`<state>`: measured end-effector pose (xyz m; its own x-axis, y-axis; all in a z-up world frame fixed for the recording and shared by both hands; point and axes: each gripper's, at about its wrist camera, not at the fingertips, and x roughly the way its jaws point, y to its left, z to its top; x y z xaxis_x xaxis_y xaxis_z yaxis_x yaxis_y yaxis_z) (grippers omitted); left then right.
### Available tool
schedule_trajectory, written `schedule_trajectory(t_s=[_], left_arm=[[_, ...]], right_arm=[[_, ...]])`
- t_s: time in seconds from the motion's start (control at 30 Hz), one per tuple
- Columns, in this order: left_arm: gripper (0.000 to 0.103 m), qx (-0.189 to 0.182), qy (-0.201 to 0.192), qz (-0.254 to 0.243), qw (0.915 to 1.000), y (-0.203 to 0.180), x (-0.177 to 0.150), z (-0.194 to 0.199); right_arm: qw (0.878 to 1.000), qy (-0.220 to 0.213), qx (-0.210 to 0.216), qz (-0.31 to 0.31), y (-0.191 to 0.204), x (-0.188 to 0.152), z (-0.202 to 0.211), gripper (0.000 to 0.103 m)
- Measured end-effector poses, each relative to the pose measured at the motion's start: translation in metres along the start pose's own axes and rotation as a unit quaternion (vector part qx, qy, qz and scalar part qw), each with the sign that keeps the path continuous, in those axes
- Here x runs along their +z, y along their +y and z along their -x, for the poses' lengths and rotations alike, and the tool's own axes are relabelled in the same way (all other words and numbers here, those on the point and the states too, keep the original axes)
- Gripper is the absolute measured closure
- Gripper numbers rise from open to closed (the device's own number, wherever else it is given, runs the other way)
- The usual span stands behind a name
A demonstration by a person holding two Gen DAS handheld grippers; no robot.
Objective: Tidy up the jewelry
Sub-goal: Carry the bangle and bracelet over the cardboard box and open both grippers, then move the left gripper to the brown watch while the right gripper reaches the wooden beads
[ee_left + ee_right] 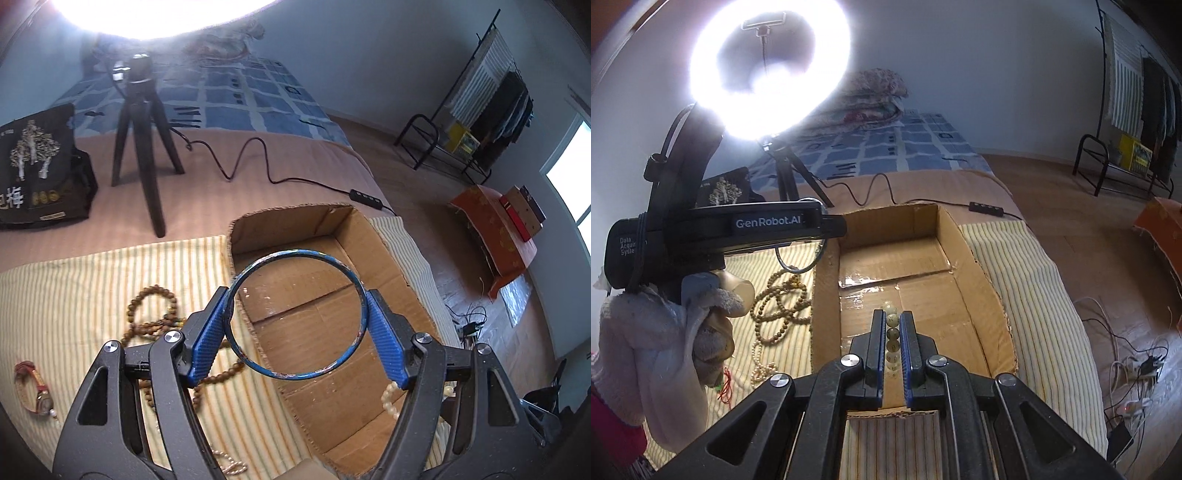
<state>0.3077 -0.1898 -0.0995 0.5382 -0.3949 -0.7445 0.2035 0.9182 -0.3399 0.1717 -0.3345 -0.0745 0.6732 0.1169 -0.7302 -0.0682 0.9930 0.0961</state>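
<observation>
Your left gripper (297, 325) has its blue pads pinching a thin blue metal bangle (295, 376) from both sides, and you're holding that ring in the air over the near-left edge of the open brown cardboard box (395, 266). Your right gripper (894, 325) has its jaws pressed nearly together on a strand of pale round beads (893, 334), lined up in the narrow gap between the fingers, above the box floor. On the yellow striped cloth (92, 288) to the left of the box lies a long brown wooden bead necklace (153, 295) in loose loops, with a string of small cream pearls (759, 363) just beside it. Farther left sits a red-strapped wristwatch (37, 391). A black tripod (142, 147) stands behind, on the bed.
</observation>
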Motion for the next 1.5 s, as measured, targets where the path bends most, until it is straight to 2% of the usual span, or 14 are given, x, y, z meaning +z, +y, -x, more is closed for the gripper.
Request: schedule_trajectory(t_s=[0.1, 0.13, 0.17, 0.23, 0.33, 0.57, 1.03, 1.17, 1.3, 1.5], left_arm=[[0.029, -0.006, 0.0, -0.001, 1.0, -0.004, 0.001, -0.005], [0.029, -0.005, 0.0, -0.001, 1.0, -0.004, 0.001, -0.005], [0.028, -0.004, 0.002, -0.002, 1.0, -0.005, 0.002, -0.007], [0.022, -0.007, 0.007, 0.001, 0.9999, -0.006, 0.003, -0.008], [0.022, -0.007, 0.011, 0.003, 0.9999, -0.006, 0.003, -0.01], [0.022, 0.0, 0.007, -0.001, 1.0, -0.001, 0.003, -0.002], [0.022, 0.019, -0.028, -0.003, 0.9994, 0.022, 0.004, 0.049], [0.022, 0.031, -0.036, -0.002, 0.9989, 0.036, 0.003, 0.065], [0.022, 0.048, -0.045, -0.002, 0.9979, 0.056, 0.0, 0.084], [0.022, 0.071, -0.056, 0.004, 0.9959, 0.088, -0.003, 0.11]], right_arm=[[1.0, 0.01, -0.001, -0.006, -0.003, -0.002, -0.006, 0.098], [1.0, 0.012, -0.001, -0.008, -0.004, -0.003, -0.007, 0.094], [1.0, 0.014, -0.001, -0.009, -0.004, -0.003, -0.008, 0.088], [1.0, 0.012, -0.006, -0.01, -0.005, -0.003, -0.008, 0.055], [1.0, 0.001, -0.014, -0.004, -0.005, -0.002, -0.002, 0.042], [1.0, -0.004, -0.015, 0.002, 0.001, 0.0, 0.004, 0.041], [0.999, -0.025, -0.019, 0.021, 0.021, 0.004, 0.028, 0.041], [0.999, -0.033, -0.013, 0.027, 0.03, 0.006, 0.035, 0.04], [0.998, -0.042, 0.001, 0.036, 0.041, 0.006, 0.039, 0.035], [0.998, -0.033, 0.027, 0.048, 0.059, 0.002, 0.032, 0.034]])
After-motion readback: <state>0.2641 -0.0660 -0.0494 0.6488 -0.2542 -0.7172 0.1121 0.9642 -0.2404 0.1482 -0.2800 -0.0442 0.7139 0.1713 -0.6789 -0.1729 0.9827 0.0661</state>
